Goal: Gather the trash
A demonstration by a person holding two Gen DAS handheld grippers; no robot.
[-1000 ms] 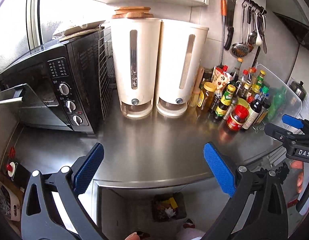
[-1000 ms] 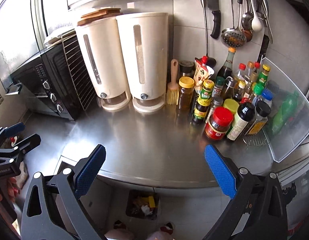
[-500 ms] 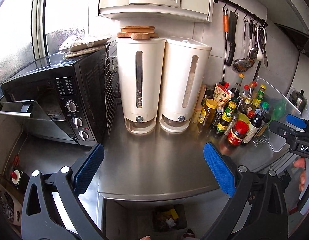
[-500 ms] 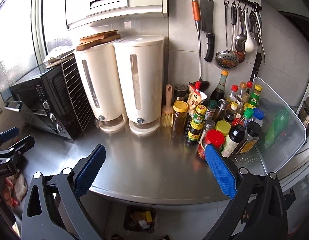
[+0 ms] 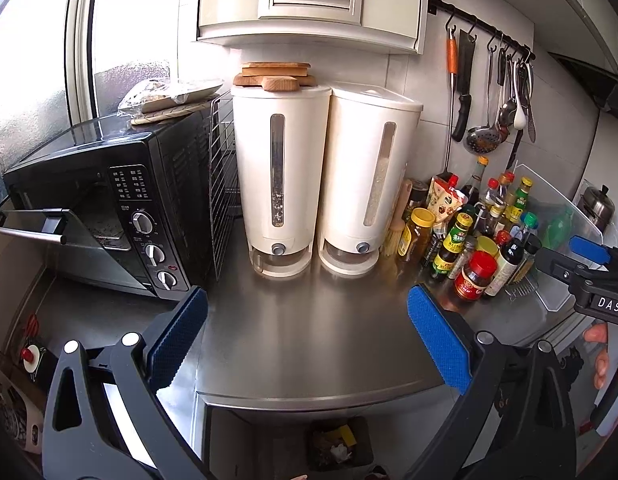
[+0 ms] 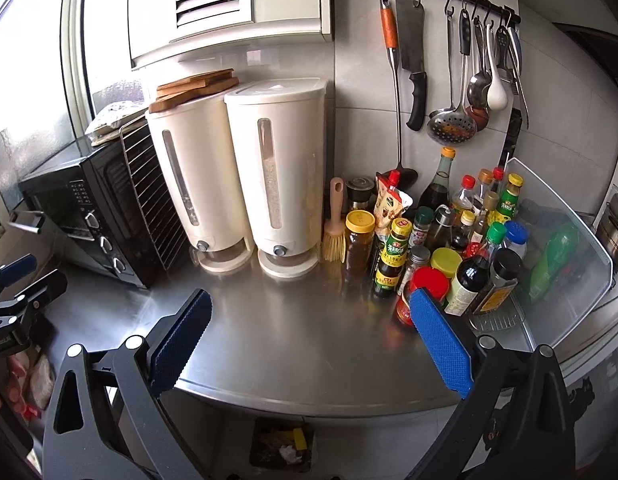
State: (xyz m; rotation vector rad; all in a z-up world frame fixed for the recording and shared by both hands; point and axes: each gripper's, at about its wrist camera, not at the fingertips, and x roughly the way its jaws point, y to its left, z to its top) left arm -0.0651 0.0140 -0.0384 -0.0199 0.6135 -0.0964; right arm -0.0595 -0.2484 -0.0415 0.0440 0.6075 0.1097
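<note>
A black trash bin (image 5: 337, 444) with yellow and white scraps stands on the floor below the steel counter's front edge (image 5: 309, 394); it also shows in the right wrist view (image 6: 283, 446). My left gripper (image 5: 305, 340) is open and empty above the counter front. My right gripper (image 6: 309, 340) is open and empty too, over the counter front, and shows at the right edge of the left wrist view (image 5: 585, 258). No loose trash shows on the counter.
A black toaster oven (image 5: 109, 204) with its door ajar stands left. Two white dispensers (image 5: 325, 184) stand at the back. Several sauce bottles and jars (image 6: 449, 248) crowd the right, beside a clear plastic tray (image 6: 565, 264). Utensils and a cleaver (image 6: 413, 64) hang above.
Both grippers have lifted and tilted upward, so more wall and cabinet shows and the bin has slid toward the bottom edge. Both stay open and empty.
</note>
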